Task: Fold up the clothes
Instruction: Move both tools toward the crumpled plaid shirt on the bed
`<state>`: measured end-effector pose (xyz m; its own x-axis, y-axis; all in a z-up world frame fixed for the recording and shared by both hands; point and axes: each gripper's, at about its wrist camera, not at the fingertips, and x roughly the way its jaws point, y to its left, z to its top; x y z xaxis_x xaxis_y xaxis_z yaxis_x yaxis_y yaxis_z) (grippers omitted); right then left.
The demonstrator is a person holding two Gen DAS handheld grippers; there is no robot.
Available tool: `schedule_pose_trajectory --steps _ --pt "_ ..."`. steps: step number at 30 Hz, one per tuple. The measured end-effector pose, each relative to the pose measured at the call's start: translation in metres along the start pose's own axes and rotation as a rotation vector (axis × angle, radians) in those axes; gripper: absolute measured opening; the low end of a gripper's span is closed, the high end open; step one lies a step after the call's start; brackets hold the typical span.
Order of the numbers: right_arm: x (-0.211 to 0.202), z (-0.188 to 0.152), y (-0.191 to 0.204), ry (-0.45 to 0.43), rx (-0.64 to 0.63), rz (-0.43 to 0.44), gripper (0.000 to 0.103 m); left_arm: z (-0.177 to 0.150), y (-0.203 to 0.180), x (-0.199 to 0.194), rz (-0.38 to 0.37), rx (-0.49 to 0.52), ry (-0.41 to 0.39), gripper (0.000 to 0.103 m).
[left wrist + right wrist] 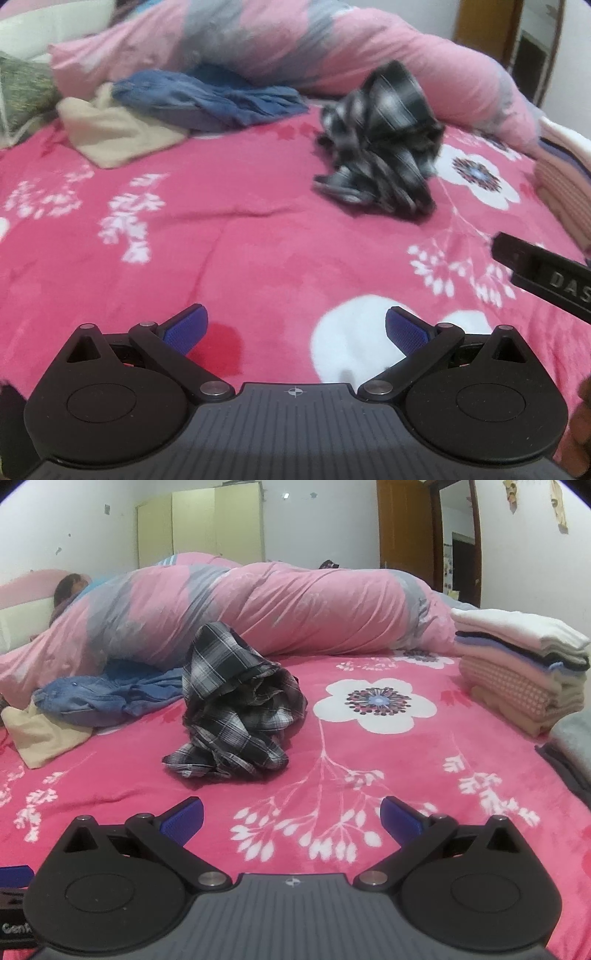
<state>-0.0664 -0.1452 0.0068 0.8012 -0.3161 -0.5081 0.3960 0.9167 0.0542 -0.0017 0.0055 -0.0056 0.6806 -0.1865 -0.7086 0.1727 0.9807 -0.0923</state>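
Each gripper was built alike: the left gripper (296,328) and the right gripper (291,810) were fitted with blue ribbed fingertip pads (186,328) on black linkage arms, pinned with silver rivets (213,388) above round black housings. A small crosshair mark (294,391) was printed on the grey ridged body.

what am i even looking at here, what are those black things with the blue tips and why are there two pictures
Those are two handheld grippers, one in each of a person's hands; no robot arm is involved. Each carries a wide-angle camera looking out along its two blue-padded fingers, so you get one picture per gripper. The left gripper and the right gripper are both open and hold nothing. Below them is a bed with a pink flowered blanket. On it lie a crumpled black-and-white plaid shirt, a blue denim garment and a cream cloth, all unfolded. At the right stands a stack of folded clothes. Behind is a rolled pink quilt.
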Motion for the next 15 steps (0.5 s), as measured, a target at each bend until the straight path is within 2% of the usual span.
schedule_pose_trajectory --steps 7,15 --pt "-0.006 0.001 0.001 -0.011 -0.006 -0.007 0.103 0.0 -0.001 -0.009 0.06 0.029 -0.052 0.103" --pt "-0.008 0.002 0.004 -0.011 -0.026 -0.008 0.103 -0.002 0.006 -0.014 0.098 -0.027 -0.1 0.103"
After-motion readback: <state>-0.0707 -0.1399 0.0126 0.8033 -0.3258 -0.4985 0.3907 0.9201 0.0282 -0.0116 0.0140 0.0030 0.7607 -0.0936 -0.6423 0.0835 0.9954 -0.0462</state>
